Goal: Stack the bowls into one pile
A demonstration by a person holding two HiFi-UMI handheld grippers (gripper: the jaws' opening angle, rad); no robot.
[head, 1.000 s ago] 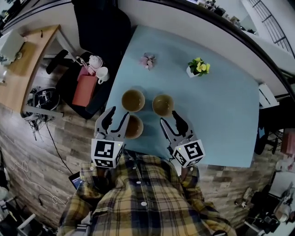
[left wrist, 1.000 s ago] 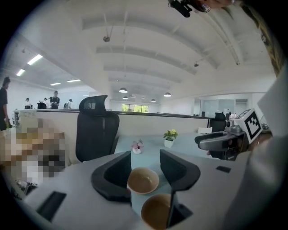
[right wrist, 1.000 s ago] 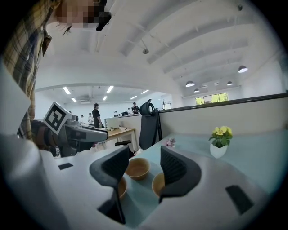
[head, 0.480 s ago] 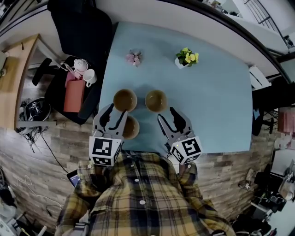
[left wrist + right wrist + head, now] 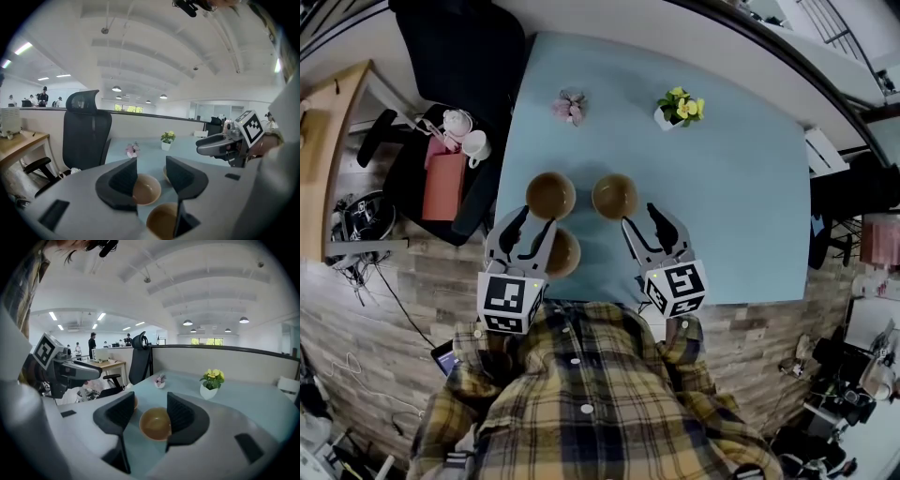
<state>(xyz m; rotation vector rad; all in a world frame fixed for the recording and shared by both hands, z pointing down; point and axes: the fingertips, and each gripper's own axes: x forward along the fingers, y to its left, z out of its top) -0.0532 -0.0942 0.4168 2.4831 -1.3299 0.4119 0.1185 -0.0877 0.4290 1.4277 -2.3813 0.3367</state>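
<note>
Stacking is not yet begun: the near bowl (image 5: 560, 253), left far bowl (image 5: 550, 195) and right far bowl (image 5: 614, 196) sit singly on the blue table (image 5: 731, 187), while the left gripper (image 5: 533, 223) and right gripper (image 5: 642, 219) hover by them, jaws apart and empty.

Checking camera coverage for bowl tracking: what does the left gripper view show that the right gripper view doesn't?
Only the left gripper view: the near bowl, low by the open jaws, and the right gripper seen from the side. Only the right gripper view: the left gripper seen from the side. Both: the far right bowl, the far left bowl (each half hidden behind a jaw in one view), the yellow potted flowers, the pink flower ornament, the black office chair and the blue table.
</note>
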